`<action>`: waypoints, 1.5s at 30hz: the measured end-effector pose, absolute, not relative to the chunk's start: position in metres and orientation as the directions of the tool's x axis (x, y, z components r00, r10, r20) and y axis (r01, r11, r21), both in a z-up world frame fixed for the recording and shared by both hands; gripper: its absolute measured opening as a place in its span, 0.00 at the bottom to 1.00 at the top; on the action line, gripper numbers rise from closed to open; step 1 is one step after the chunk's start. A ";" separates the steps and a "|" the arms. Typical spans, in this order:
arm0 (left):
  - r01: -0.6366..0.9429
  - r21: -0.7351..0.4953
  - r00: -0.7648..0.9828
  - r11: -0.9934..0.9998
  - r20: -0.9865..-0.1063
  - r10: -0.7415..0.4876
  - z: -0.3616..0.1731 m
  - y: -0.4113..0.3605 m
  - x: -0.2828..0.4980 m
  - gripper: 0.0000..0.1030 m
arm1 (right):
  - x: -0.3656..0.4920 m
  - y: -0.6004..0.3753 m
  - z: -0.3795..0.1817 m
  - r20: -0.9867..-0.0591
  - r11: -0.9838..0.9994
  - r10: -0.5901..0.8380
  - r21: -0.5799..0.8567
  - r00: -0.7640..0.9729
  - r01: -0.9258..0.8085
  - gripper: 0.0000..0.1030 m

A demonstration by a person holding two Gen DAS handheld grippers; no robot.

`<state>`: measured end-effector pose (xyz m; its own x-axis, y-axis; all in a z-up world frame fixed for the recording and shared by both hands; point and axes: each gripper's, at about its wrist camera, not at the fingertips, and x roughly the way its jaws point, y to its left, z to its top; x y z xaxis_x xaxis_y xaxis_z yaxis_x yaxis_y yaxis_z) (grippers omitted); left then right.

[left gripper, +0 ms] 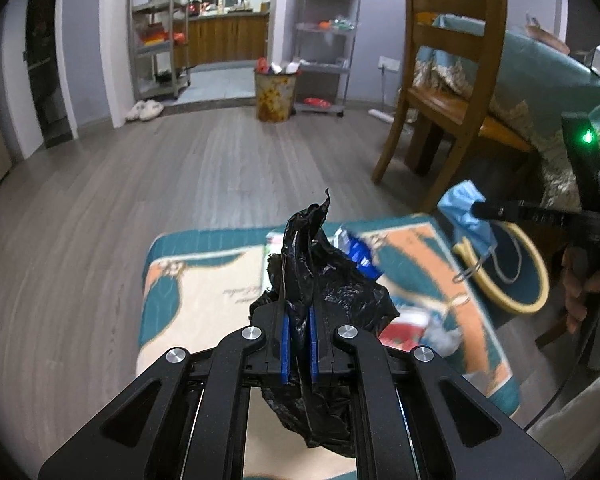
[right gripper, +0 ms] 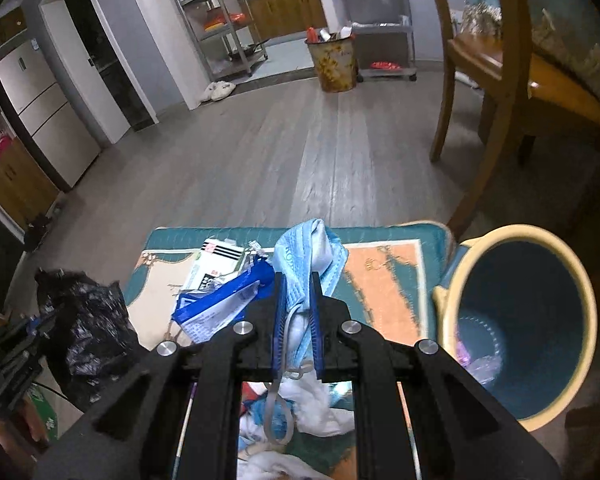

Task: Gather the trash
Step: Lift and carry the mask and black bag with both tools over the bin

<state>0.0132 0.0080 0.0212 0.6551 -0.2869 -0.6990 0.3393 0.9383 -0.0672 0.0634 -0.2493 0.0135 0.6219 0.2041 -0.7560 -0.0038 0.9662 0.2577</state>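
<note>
Both jaws are clamped. Your left gripper pinches a crumpled black plastic bag between its blue pads, the bag sticking out past the tips and hanging below them. Your right gripper is closed on a light blue face mask; one ear loop dangles under the fingers.

Both loads hang above a teal, orange and cream mat on the grey wood floor.

Litter on the mat: a blue and white wrapper just left of your right gripper, a printed paper sheet beyond it, and white tissue with other scraps near the camera, under the gripper.

A blue bin with a cream rim stands at the mat's right edge, mouth tilted toward the right wrist camera; some small scraps lie in its bottom.

Right wrist view: the black bag and left gripper show at the far left, well apart from the mask.

Far side: a wooden chair at right, and a second, patterned waste bin, full, beside a metal shelf cart.
</note>
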 end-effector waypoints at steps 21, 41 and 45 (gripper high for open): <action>0.538 -0.063 0.609 0.841 -0.661 -0.439 0.031 -0.148 0.024 0.08 | 0.036 -0.371 0.014 -0.735 0.976 0.042 0.174 0.677 0.129 0.10; 0.641 -0.185 0.459 0.745 -0.686 -0.564 -0.019 -0.272 0.041 0.08 | 0.020 -0.500 -0.076 -0.843 0.906 -0.011 0.219 0.538 0.362 0.10; 0.635 -0.246 0.410 0.732 -0.697 -0.589 -0.036 -0.289 0.046 0.08 | 0.020 -0.505 -0.090 -0.863 0.897 0.004 0.227 0.505 0.380 0.10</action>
